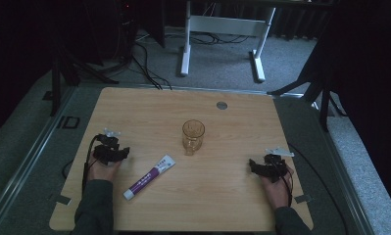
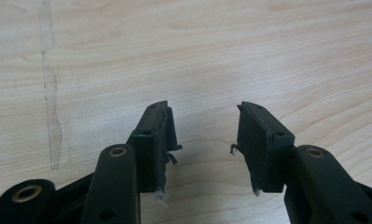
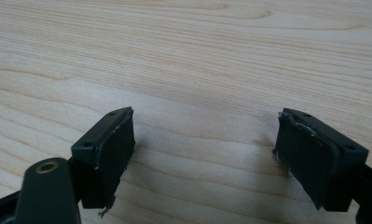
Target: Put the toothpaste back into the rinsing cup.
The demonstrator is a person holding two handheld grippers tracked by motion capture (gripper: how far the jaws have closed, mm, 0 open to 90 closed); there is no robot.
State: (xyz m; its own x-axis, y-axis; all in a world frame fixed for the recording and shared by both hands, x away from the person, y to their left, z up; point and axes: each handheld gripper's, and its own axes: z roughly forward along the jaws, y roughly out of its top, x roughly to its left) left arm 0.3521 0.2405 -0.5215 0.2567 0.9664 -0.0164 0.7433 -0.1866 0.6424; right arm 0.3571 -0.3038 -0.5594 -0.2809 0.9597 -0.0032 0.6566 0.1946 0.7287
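Wooden table (image 1: 232, 205), toothpaste tube (image 1: 149, 176) just beside left gripper (image 1: 127, 152), jaws seemingly apart

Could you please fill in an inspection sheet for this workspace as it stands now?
Surface: wooden table, pale streak near the left side.
Job's things: toothpaste tube lying flat; amber glass mug upright behind it, apart.
Clutter: nothing seen.
Grippers: left gripper open, nothing between its fingers; right gripper open, wider, nothing between them; both low over bare wood.
Cables: one cable trails from each gripper; more on the floor.
Surroundings: grey carpet, white desk frame, dark stands.
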